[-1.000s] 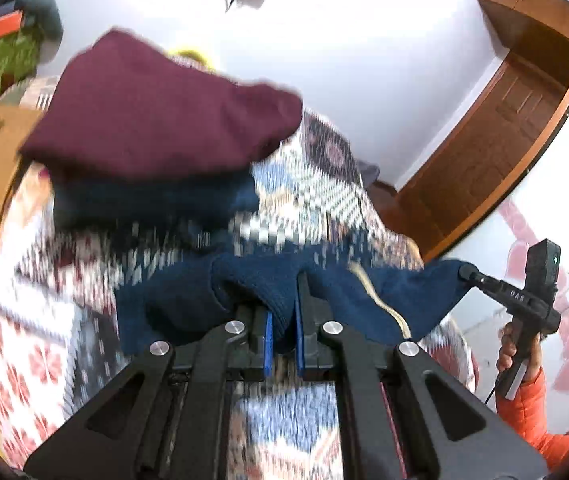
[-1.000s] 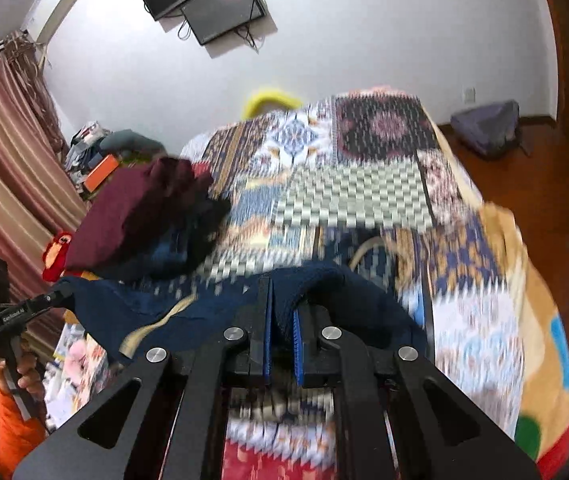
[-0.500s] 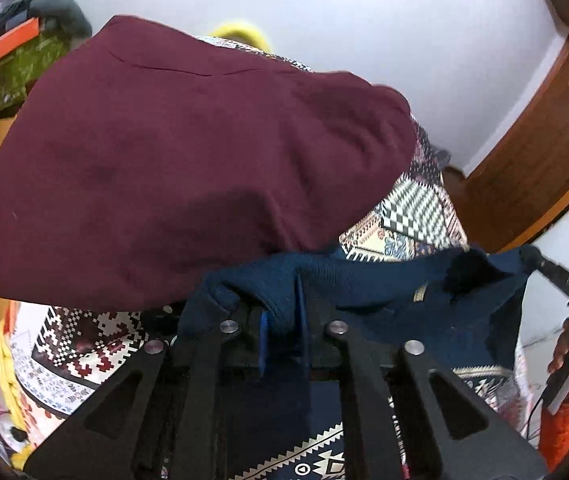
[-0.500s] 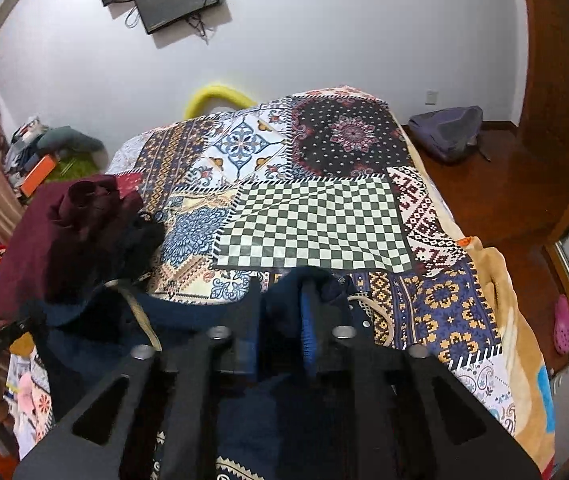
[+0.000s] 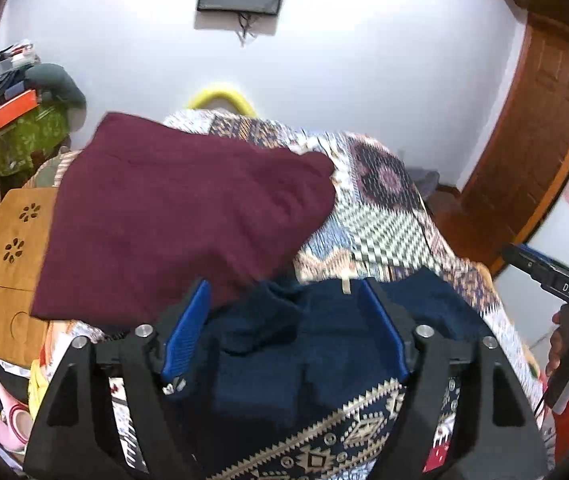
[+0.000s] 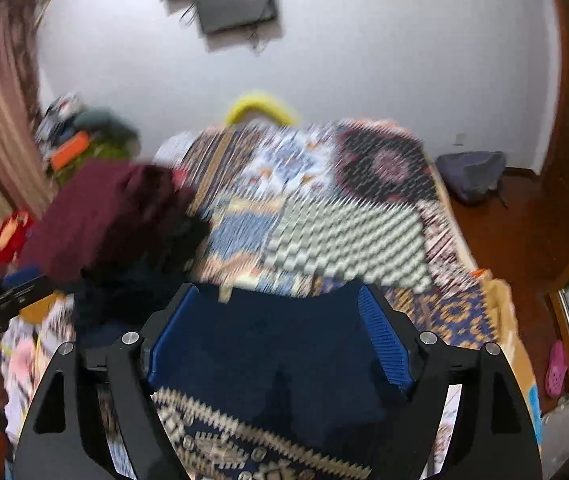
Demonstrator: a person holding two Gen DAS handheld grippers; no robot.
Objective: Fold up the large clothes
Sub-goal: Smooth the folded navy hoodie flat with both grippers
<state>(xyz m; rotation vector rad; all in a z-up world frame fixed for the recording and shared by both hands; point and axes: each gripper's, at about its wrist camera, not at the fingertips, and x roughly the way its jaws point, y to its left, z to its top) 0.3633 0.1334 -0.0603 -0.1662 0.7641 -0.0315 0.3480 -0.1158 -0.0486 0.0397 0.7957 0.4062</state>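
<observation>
A navy sweater with a beige patterned band lies on the patchwork bed cover, right under both grippers; it also shows in the right wrist view. My left gripper is open and empty, its blue pads spread above the sweater. My right gripper is open and empty over the sweater's other side. A folded maroon garment lies on a dark one at the left, just beyond my left gripper; the right wrist view shows it too, blurred.
A wooden board lies left of the bed. A cluttered green box stands in the far left corner. A yellow ring sits at the bed's head. A wooden door is at the right. A grey bag lies on the floor.
Both grippers have opened and let go of the navy sweater, which now lies on the bed. Both have pulled back and tilted up. The maroon garment looks farther from the left gripper.
</observation>
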